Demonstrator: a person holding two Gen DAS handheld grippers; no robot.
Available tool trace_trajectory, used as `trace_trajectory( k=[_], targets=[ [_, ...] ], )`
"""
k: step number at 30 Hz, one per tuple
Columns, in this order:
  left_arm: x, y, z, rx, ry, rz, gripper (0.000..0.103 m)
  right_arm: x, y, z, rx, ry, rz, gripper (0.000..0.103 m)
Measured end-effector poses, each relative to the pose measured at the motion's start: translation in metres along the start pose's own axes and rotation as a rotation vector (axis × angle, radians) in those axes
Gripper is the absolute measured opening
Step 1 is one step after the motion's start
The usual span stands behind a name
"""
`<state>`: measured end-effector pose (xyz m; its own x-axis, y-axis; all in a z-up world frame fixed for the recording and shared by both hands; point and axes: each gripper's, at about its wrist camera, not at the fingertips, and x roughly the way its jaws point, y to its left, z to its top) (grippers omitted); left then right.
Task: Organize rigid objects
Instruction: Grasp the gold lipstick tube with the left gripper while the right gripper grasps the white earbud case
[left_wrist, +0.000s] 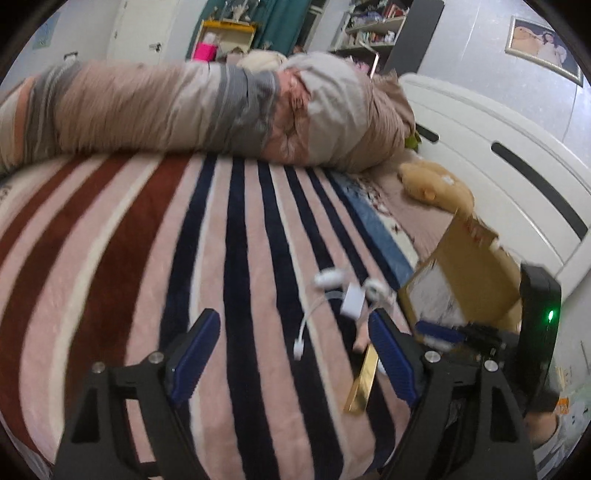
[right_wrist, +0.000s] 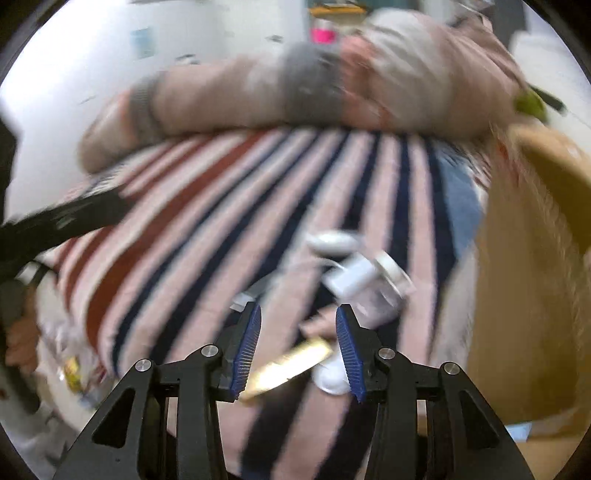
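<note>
Small items still loose on the striped blanket (left_wrist: 122, 236), none visibly boxed yet, so I'd call this early. Nearest: flat gold bar (left_wrist: 364, 380), shiny and rigid, just beside the left gripper (left_wrist: 291, 362), jaws wide, nothing between the pads. Right gripper (right_wrist: 299, 350) has jaws narrow but not gripping; gold bar lies between the fingers, contact unclear through blur. Next out: white charger block (left_wrist: 352, 301) with cable (left_wrist: 306, 325), two white oval pieces. Cardboard box (left_wrist: 465, 280) stands open just right of the pile. Rolled duvet (left_wrist: 207, 114) beyond.
</note>
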<state>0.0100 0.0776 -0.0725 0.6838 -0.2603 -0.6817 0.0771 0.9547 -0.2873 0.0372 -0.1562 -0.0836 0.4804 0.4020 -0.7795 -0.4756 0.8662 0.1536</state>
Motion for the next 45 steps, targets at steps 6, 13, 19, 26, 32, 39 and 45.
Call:
trace_trajectory(
  k=[6, 13, 19, 26, 32, 39, 45],
  targets=[
    [0.052, -0.02, -0.042, 0.057, 0.161, -0.114, 0.08, -0.005, -0.009, -0.015, -0.034, 0.01, -0.105, 0.038],
    [0.098, -0.057, -0.062, 0.124, 0.244, -0.194, 0.061, -0.001, -0.024, -0.021, -0.022, 0.055, -0.162, 0.038],
    [0.104, -0.057, -0.056, 0.133, 0.243, -0.174, 0.02, 0.0, -0.028, -0.025, -0.007, 0.068, -0.154, 0.038],
    [0.077, -0.01, -0.048, 0.093, 0.206, -0.011, 0.015, 0.013, -0.019, -0.031, 0.041, 0.108, -0.018, 0.044],
    [0.085, -0.003, -0.052, 0.057, 0.209, -0.002, 0.016, 0.04, -0.016, -0.038, 0.082, 0.111, -0.131, 0.052],
    [0.095, -0.008, -0.051, 0.06, 0.197, 0.019, 0.016, 0.049, -0.026, -0.041, 0.156, 0.064, -0.13, 0.052],
    [0.095, -0.008, -0.052, 0.063, 0.186, 0.019, 0.016, 0.055, -0.018, -0.037, 0.114, 0.044, -0.143, 0.036]
  ],
)
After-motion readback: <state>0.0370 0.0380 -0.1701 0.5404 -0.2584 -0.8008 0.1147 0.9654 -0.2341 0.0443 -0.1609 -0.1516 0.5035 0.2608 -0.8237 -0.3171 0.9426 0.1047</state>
